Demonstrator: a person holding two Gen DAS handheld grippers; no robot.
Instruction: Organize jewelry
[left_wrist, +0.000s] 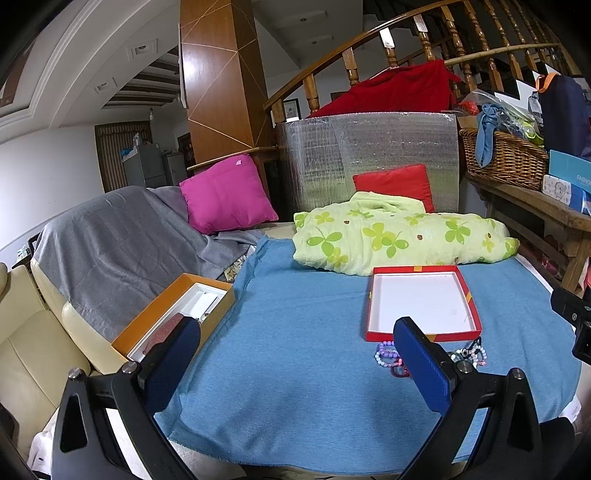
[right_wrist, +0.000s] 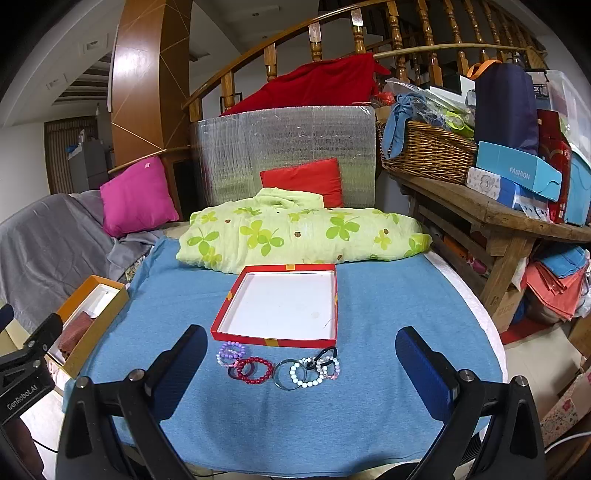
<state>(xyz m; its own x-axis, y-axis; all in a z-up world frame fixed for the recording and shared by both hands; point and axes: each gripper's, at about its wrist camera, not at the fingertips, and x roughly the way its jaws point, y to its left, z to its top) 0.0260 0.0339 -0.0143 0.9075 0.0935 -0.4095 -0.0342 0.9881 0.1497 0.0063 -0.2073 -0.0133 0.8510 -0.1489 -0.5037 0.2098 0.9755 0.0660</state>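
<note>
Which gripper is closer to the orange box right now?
Left. The left gripper has one finger right beside the orange box. The right gripper sits apart from it, centred before the bracelets.

Behind my table stands a silver foil panel (right_wrist: 284, 147), my landmark. Above it curves a wooden stair railing (right_wrist: 317, 33); left of it rises a wooden column (right_wrist: 140, 74); right of it sits a cluttered wooden bench (right_wrist: 491, 214).
</note>
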